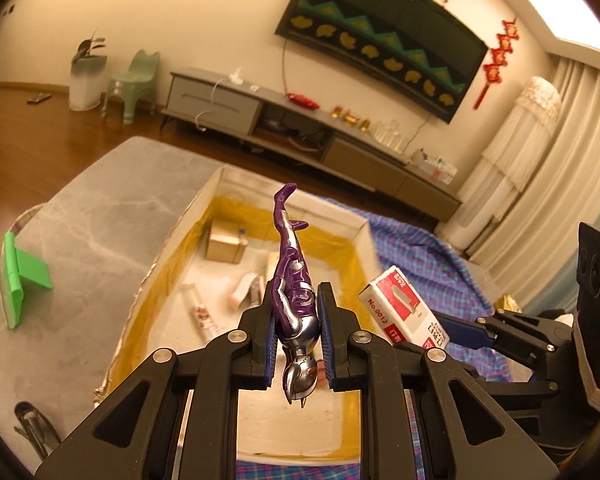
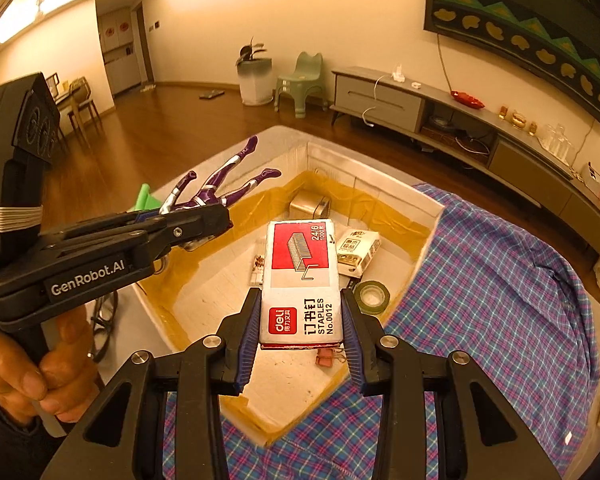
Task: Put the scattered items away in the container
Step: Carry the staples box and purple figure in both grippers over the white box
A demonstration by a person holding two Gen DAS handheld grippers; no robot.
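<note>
The grey table [image 1: 100,216] carries a plaid cloth [image 2: 500,280] along its 3 o'clock side and, in the middle, an open white box [image 1: 204,200] lined with yellow tape. Both grippers hang over that box.

Inside it lie a small cardboard carton [image 1: 224,246] toward 12 o'clock, a white packet [image 2: 358,250], a roll of green tape [image 2: 374,298] at the 3 o'clock wall, and a few smaller bits I can't make out.

The right gripper [image 2: 302,320] has its fingers clamped on the long sides of a red-and-white staple box [image 2: 300,276]. The box lies flat between them, label up, and sticks out past the fingertips toward 12 o'clock, above the open box's floor.

The left gripper [image 1: 298,322], held in a hand [image 2: 40,372], has its fingers pinched narrow on a purple-and-silver toy figure [image 1: 294,280]. They grip it at the chest; its head points back toward the handle at 6 o'clock and its legs stretch out beyond the fingertips at 12 o'clock, over the box.

A green plastic stand [image 1: 20,276] sits on the bare table at 9 o'clock of the box.
</note>
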